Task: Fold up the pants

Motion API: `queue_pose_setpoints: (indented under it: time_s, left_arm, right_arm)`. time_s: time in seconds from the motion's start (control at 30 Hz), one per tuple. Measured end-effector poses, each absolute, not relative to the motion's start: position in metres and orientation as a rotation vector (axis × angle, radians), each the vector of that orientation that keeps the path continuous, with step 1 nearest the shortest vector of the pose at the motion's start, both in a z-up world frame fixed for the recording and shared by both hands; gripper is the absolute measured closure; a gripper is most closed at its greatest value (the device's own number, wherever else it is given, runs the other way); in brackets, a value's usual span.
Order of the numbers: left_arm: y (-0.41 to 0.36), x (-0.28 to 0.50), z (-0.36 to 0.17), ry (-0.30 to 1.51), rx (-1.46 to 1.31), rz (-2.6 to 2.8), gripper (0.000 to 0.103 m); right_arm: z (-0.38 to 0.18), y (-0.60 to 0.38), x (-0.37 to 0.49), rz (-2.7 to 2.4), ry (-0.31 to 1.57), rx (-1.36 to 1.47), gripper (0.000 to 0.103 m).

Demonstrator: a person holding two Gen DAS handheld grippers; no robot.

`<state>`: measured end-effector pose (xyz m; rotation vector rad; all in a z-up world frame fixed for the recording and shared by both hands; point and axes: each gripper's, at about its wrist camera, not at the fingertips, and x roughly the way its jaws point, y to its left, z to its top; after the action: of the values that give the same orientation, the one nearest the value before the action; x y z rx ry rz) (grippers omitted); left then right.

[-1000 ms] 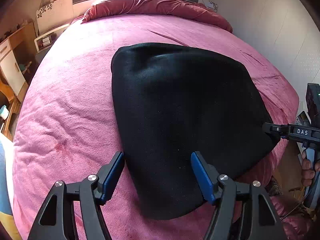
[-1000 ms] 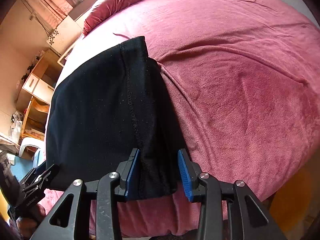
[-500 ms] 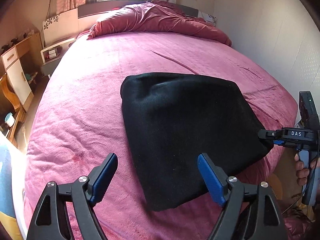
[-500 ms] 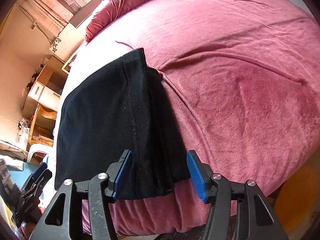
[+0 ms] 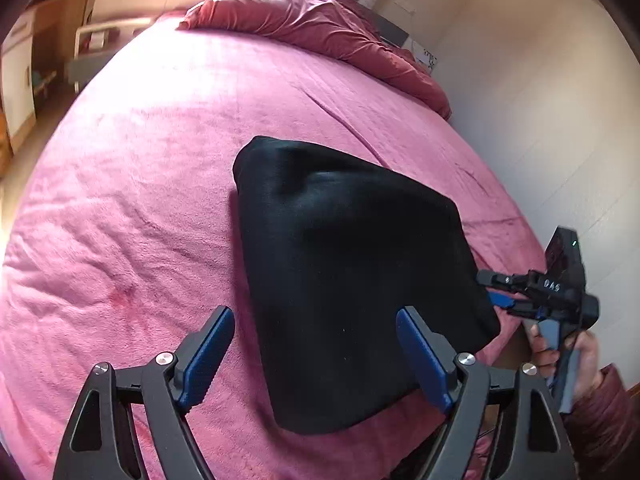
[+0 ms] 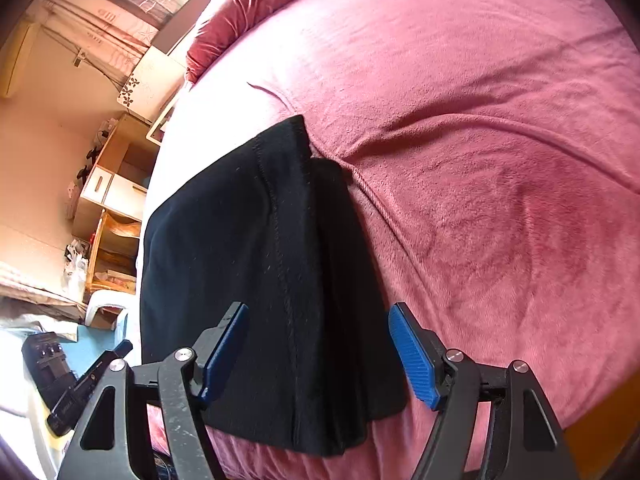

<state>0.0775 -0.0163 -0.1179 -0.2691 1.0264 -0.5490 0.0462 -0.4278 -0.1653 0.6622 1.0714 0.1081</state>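
Observation:
The black pants (image 5: 352, 272) lie folded into a compact stack on the pink bed (image 5: 160, 200), near its front edge. In the right wrist view the pants (image 6: 256, 280) show stacked layers and a seam. My left gripper (image 5: 316, 344) is open and empty, held above the near left part of the stack. My right gripper (image 6: 320, 340) is open and empty, just above the stack's near end; it also shows in the left wrist view (image 5: 500, 296) at the stack's right corner.
A rumpled red duvet (image 5: 320, 28) lies at the head of the bed. A white wall (image 5: 540, 100) runs along the bed's right side. Wooden cabinets and shelves (image 6: 108, 208) stand left of the bed. The left gripper's body (image 6: 64, 384) shows low at left.
Both grippers opened wider and drew back from the pants. The right gripper let go of the stack's edge, and the folded pants stay flat on the bed.

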Motion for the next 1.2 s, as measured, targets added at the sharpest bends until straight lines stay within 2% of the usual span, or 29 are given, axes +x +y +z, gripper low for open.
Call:
queue_pose_setpoints:
  time_s: [0.43,0.47,0.5,0.57,0.67,0.73,0.93,1.2]
  left_arm:
    - [-0.020,0.142,-0.178,1.256,-0.519,-0.598,0.020]
    - [-0.024,0.143,-0.184,1.286,-0.533,-0.609,0.023]
    - [-0.029,0.143,-0.190,1.309,-0.536,-0.615,0.031]
    - [-0.035,0.140,-0.194,1.313,-0.533,-0.619,0.035]
    - [-0.033,0.135,-0.189,1.284,-0.543,-0.656,0.052]
    - [-0.031,0.131,-0.181,1.260,-0.521,-0.677,0.058]
    - [-0.009,0.124,-0.141,1.158,-0.506,-0.706,0.059]
    - [0.046,0.165,-0.107,1.067,-0.478,-0.606,0.059]
  right_arm:
    - [-0.205,-0.419,0.091,0.224,1.170,0.696,0.030]
    - [-0.209,-0.418,0.093,0.226,1.172,0.702,0.032]
    - [-0.209,-0.415,0.093,0.227,1.169,0.696,0.035]
    - [-0.206,-0.410,0.092,0.236,1.164,0.673,0.047]
    - [-0.196,-0.403,0.092,0.249,1.156,0.633,0.056]
    - [-0.186,-0.396,0.091,0.253,1.146,0.603,0.058]
    - [-0.150,-0.367,0.105,0.329,1.092,0.546,0.060]
    - [-0.134,-0.302,0.189,0.421,1.067,0.505,0.060]
